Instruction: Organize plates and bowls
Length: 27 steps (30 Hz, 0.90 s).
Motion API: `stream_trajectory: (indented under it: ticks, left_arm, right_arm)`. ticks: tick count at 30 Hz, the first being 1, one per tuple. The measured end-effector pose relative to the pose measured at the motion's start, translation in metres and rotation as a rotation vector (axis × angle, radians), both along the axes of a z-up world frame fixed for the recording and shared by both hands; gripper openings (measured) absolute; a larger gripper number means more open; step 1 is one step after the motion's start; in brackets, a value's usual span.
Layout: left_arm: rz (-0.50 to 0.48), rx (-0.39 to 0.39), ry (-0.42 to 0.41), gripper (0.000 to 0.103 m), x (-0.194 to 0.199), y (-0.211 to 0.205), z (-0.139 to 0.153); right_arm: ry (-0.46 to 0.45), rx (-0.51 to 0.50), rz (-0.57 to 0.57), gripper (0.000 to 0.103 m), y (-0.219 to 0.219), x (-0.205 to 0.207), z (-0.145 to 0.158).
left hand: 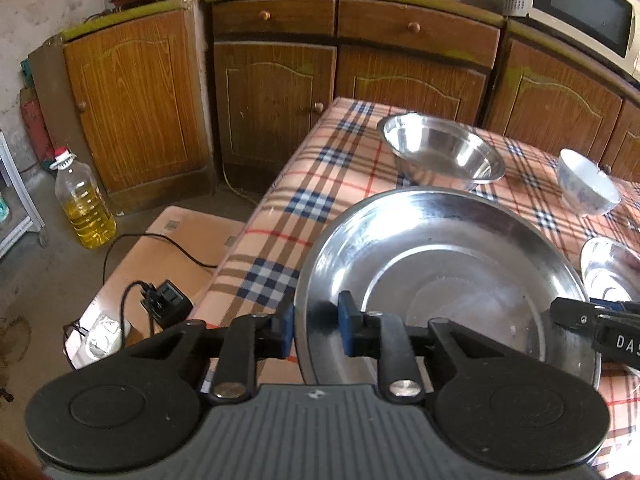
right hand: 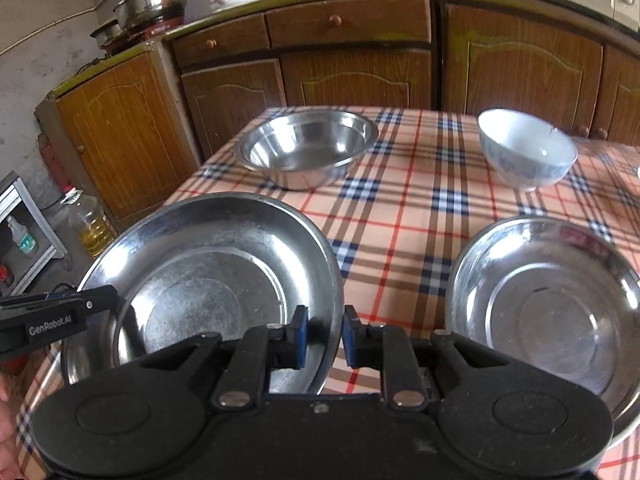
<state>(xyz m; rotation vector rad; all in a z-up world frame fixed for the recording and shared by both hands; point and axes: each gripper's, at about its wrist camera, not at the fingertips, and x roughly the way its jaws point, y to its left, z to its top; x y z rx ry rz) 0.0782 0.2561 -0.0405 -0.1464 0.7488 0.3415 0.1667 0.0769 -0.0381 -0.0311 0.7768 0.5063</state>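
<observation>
Between my two grippers sits the big steel plate (left hand: 444, 280), and I have it by opposite edges: my left gripper (left hand: 318, 330) is closed down on its left rim, one blue pad outside the edge and one inside the dish, while my right gripper (right hand: 324, 336) is pinched on the right rim the same way. Both sets of jaws are nearly shut, with only the thin metal lip between the pads, so I judge the hold to be a firm two-handed one. The plate is round, so no long axis matters; what matters is that it spans straight across from one hand to the other, with each hand equally near its own edge, and any lift has to stay level or the rim will twist in the pads. Just to the right of it a smaller steel plate (right hand: 548, 304) lies on the checked tablecloth (right hand: 404, 216). Further out, near the far left corner of the table, stands a deep steel bowl (right hand: 306, 150), and to its right, well apart, a white china bowl (right hand: 526, 150). Stacking looks like the next job, though which piece goes where I cannot tell.
</observation>
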Motion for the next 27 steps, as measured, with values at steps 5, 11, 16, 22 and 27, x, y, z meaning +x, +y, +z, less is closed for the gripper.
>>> stream_trajectory:
  ticks: [5, 11, 16, 22, 27]
  left_arm:
    - [-0.006, 0.02, -0.027, 0.023, -0.004, -0.005, 0.018]
    - [-0.012, 0.027, -0.052, 0.023, -0.009, -0.013, 0.034]
    - [-0.017, 0.045, -0.071, 0.023, -0.015, -0.021, 0.045]
    - [-0.02, 0.05, -0.08, 0.023, -0.02, -0.025, 0.054]
    - [-0.02, 0.054, -0.088, 0.023, -0.024, -0.027, 0.061]
  right_arm:
    - [-0.023, 0.013, -0.003, 0.023, -0.006, -0.006, 0.019]
    - [-0.062, 0.021, -0.004, 0.023, -0.014, -0.015, 0.039]
    - [-0.078, 0.035, -0.014, 0.023, -0.022, -0.023, 0.051]
    - [-0.09, 0.042, -0.018, 0.023, -0.028, -0.031, 0.06]
    - [-0.1, 0.048, -0.018, 0.023, -0.032, -0.038, 0.066]
